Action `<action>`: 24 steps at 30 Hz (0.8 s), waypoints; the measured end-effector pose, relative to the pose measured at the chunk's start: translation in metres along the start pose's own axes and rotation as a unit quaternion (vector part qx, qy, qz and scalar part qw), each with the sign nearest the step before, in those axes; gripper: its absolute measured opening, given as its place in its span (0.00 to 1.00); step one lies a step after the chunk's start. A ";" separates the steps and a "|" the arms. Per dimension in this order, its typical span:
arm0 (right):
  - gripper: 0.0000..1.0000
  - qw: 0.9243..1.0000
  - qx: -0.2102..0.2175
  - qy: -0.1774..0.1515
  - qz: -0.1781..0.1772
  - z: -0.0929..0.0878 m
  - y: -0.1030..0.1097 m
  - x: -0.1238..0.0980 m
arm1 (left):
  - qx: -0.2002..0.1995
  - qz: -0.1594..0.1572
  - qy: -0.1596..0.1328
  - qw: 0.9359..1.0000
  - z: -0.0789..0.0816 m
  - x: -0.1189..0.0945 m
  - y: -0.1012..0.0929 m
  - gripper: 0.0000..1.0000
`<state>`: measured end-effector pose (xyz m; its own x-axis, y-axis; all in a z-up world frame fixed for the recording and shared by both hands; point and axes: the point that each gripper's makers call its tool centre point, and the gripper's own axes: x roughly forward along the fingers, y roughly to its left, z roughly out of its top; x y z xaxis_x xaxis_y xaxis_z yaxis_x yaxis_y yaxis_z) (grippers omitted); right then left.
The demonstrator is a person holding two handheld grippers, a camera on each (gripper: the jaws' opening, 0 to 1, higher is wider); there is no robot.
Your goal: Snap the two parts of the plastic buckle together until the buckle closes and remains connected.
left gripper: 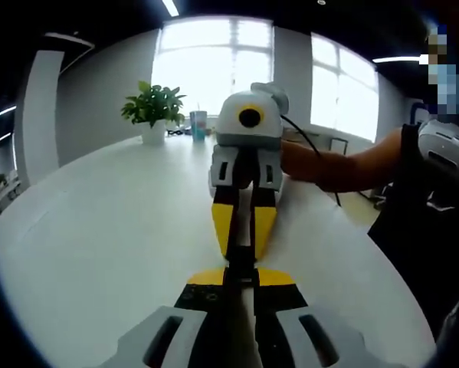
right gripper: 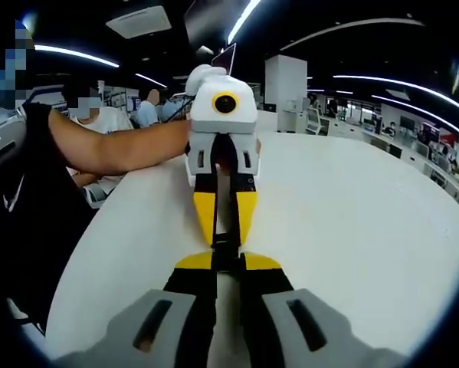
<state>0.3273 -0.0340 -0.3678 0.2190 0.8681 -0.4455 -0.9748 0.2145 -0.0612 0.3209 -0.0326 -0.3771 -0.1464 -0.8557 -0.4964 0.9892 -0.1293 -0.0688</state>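
The black plastic buckle [left gripper: 241, 267] sits between the two grippers, which meet tip to tip over the white table [left gripper: 99, 230]. My left gripper [left gripper: 240, 277] rises from the bottom of the left gripper view, its yellow-tipped jaws shut on the near end of the buckle. My right gripper [left gripper: 243, 251] faces it from the far side, jaws shut on the other end. In the right gripper view the buckle [right gripper: 224, 248] lies between my right gripper [right gripper: 227, 262] below and my left gripper [right gripper: 225, 238] above. The jaws hide whether the two parts are latched.
A potted plant [left gripper: 154, 107] and a cup [left gripper: 198, 123] stand at the far end of the table. The person's arm [left gripper: 344, 165] reaches in from the right; the other arm [right gripper: 114, 146] comes from the left. Seated people are behind. Bare tabletop [right gripper: 352, 215] spreads to the right.
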 end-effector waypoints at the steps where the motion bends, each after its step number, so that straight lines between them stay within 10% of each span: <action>1: 0.08 1.000 0.006 0.007 0.000 -0.004 -0.001 0.000 | -0.003 -0.001 -0.001 1.000 0.000 0.000 0.002 0.07; 24: 0.09 1.000 0.013 0.005 -0.004 -0.007 -0.004 0.004 | 0.005 0.012 -0.012 1.000 -0.001 0.004 -0.026 0.10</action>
<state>0.3321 -0.0343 -0.3757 0.2262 0.8617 -0.4543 -0.9716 0.2331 -0.0416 0.2947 -0.0321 -0.3778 -0.1219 -0.8701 -0.4776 0.9925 -0.1125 -0.0484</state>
